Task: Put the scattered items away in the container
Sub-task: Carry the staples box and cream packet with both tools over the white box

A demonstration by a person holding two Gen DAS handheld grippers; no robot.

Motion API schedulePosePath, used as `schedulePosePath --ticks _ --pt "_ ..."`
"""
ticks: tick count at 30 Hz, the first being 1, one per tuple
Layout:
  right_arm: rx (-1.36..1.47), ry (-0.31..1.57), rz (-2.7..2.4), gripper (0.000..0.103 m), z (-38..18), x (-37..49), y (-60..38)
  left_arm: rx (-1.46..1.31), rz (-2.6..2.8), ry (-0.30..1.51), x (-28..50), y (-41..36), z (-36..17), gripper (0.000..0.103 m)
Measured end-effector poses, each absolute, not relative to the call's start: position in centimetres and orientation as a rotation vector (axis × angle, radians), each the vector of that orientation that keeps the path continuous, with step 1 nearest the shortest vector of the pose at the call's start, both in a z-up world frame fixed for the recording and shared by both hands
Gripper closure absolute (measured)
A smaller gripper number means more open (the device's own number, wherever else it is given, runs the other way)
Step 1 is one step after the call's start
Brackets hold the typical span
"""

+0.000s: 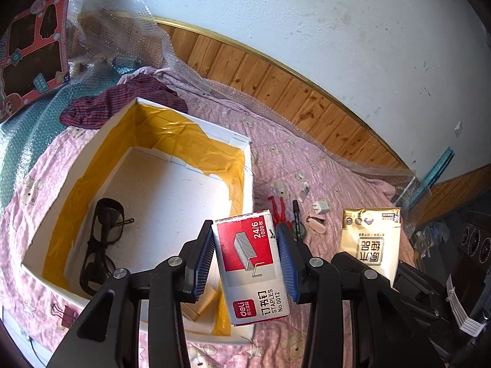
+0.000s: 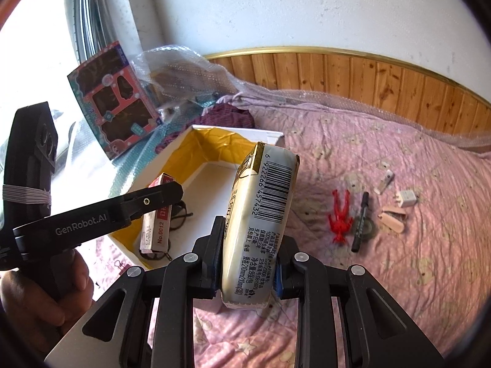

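In the left wrist view, the left gripper (image 1: 247,257) is sitting at lower centre, its jaws spread only as wide as the staple box (image 1: 253,265) they are clamping. The blue pads (image 1: 204,263) are pressing on the two long sides of the staple box, which is tilting slightly and hanging over the near right corner of the container (image 1: 245,165). The container, white outside and lined with yellow tape, is filling the left and centre of the frame, and glasses (image 1: 99,242) are lying inside it at lower left. At right, the tissue pack (image 1: 371,242) is standing up in the other gripper. Between the staple box and the tissue pack, a red figure (image 1: 277,207), a pen (image 1: 297,214) and a charger (image 1: 321,208) are lying on the pink quilt (image 1: 337,165).

In the right wrist view, the right gripper (image 2: 248,271) is sitting at lower centre, its jaws closed to the pack's thickness and squeezing the tissue pack (image 2: 264,220) near its lower end. The pack is standing on edge, barcode facing the camera, its top overlapping the container's (image 2: 273,136) right rim in the frame. At left, a hand (image 2: 52,288) is holding the left gripper (image 2: 165,196), which is carrying the staple box (image 2: 156,214) above the container, with the glasses (image 2: 179,214) just behind it. At right, the red figure (image 2: 340,214), pen (image 2: 360,220) and charger (image 2: 406,197) are lying on the quilt (image 2: 399,276), well apart from the container.
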State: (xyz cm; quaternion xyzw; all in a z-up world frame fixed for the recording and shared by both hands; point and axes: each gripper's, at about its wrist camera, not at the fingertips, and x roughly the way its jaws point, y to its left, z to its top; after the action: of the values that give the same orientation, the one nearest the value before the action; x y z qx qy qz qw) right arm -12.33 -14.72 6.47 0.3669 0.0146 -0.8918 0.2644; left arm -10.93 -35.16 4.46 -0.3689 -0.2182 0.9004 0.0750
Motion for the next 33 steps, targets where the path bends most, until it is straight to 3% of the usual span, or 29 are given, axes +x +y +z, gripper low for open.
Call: schedulePosePath --ticks 22,33 --pt "0.941 0.154 -2.293 0.076 7.5 -17.2 -22.0 -1.164 2.780 -0.627 -16.0 -41.0 4.9 0.062" --pt "0.986 0.224 -2.248 0.076 6.1 -21.0 -24.5 -1.317 2.723 -0.616 -19.4 -41.9 2.7 0.062"
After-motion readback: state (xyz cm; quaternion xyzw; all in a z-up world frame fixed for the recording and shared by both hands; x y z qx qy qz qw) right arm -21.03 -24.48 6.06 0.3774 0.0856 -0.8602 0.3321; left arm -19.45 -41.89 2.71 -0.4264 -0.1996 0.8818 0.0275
